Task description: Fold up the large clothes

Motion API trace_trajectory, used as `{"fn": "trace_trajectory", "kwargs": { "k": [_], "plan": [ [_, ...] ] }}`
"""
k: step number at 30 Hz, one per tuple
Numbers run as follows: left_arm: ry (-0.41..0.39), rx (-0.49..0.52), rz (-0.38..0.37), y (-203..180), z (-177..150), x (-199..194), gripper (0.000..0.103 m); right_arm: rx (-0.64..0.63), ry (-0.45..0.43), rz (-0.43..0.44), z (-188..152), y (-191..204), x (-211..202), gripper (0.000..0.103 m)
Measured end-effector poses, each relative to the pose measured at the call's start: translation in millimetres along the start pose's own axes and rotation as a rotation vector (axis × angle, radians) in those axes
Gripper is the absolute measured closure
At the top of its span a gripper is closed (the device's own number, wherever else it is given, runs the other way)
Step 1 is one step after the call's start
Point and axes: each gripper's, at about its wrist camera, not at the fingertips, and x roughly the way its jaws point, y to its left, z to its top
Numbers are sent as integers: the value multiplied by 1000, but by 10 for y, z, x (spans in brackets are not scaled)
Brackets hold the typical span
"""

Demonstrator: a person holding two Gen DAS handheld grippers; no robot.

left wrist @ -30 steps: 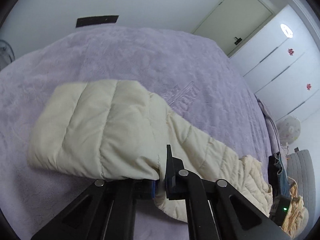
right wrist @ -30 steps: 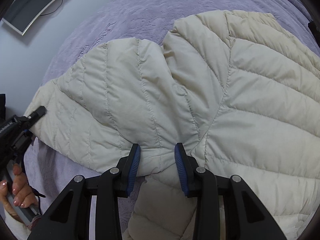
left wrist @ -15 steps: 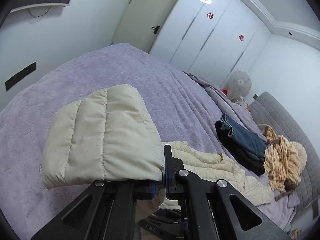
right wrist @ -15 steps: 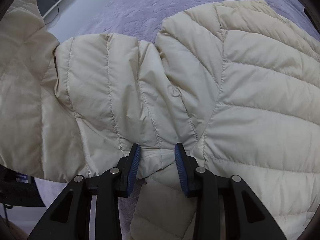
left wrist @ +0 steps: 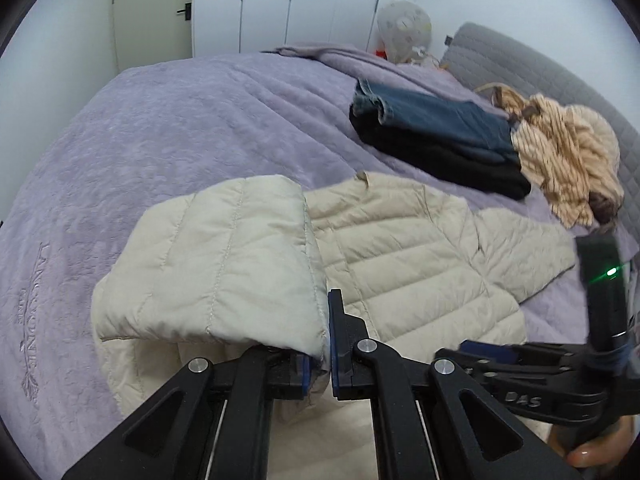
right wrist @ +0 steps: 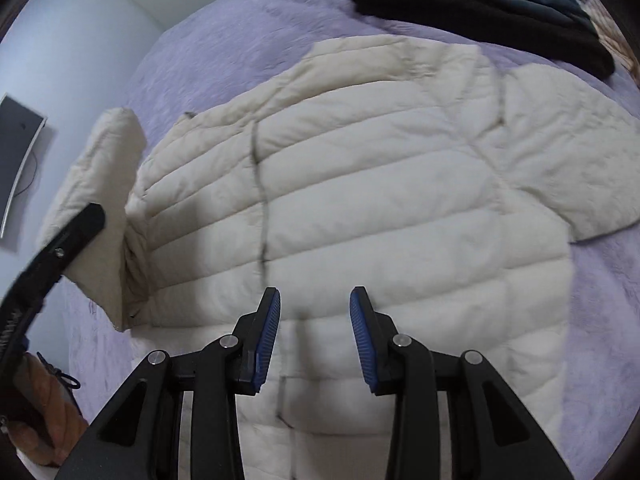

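A cream quilted puffer jacket [right wrist: 400,200] lies spread flat on the purple bedspread [left wrist: 160,120]. My left gripper [left wrist: 326,320] is shut on the cuff end of one sleeve [left wrist: 216,264] and holds it lifted over the jacket's body [left wrist: 400,260]. The right wrist view shows that raised sleeve [right wrist: 96,168] at the left, with the left gripper's finger [right wrist: 80,220] on it. My right gripper [right wrist: 315,300] hovers open above the jacket's lower half, nothing between its blue pads [right wrist: 268,332]. The other sleeve [right wrist: 572,168] lies flat at the right.
Folded jeans on a black garment [left wrist: 432,136] and a crumpled striped garment [left wrist: 568,160] lie beyond the jacket near the grey headboard [left wrist: 540,68]. A fan [left wrist: 404,28] and white wardrobe doors stand behind the bed. A wall monitor [right wrist: 16,160] is at the left.
My left gripper has swung and rolled, carrying the sleeve across over the jacket's body. My right gripper has drawn back from the armpit seam, so the whole jacket now shows beneath it.
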Motion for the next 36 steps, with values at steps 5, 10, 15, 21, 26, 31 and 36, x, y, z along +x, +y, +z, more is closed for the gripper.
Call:
{"fn": "trace_trajectory", "kwargs": {
  "k": [5, 10, 15, 21, 26, 31, 36],
  "plan": [
    [136, 94, 105, -424, -217, 551, 95, 57, 7, -16, -11, -446, -99, 63],
    [165, 127, 172, -570, -329, 688, 95, 77, 11, 0, 23, -713, -109, 60],
    [164, 127, 209, -586, -359, 681, 95, 88, 14, 21, 24, -744, -31, 56],
    [129, 134, 254, -592, -377, 585, 1, 82, 10, 43, -44, -829, -84, 46],
    [151, 148, 243, -606, -371, 526, 1, 74, 7, 50, -60, -847, -110, 37],
    [81, 59, 227, -394, -367, 143, 1, 5, -17, 27, -17, -695, -169, 22],
    [29, -64, 345, 165, -469, -204, 1, -156, -54, 3, 67, -206, -246, 19]
  ]
}}
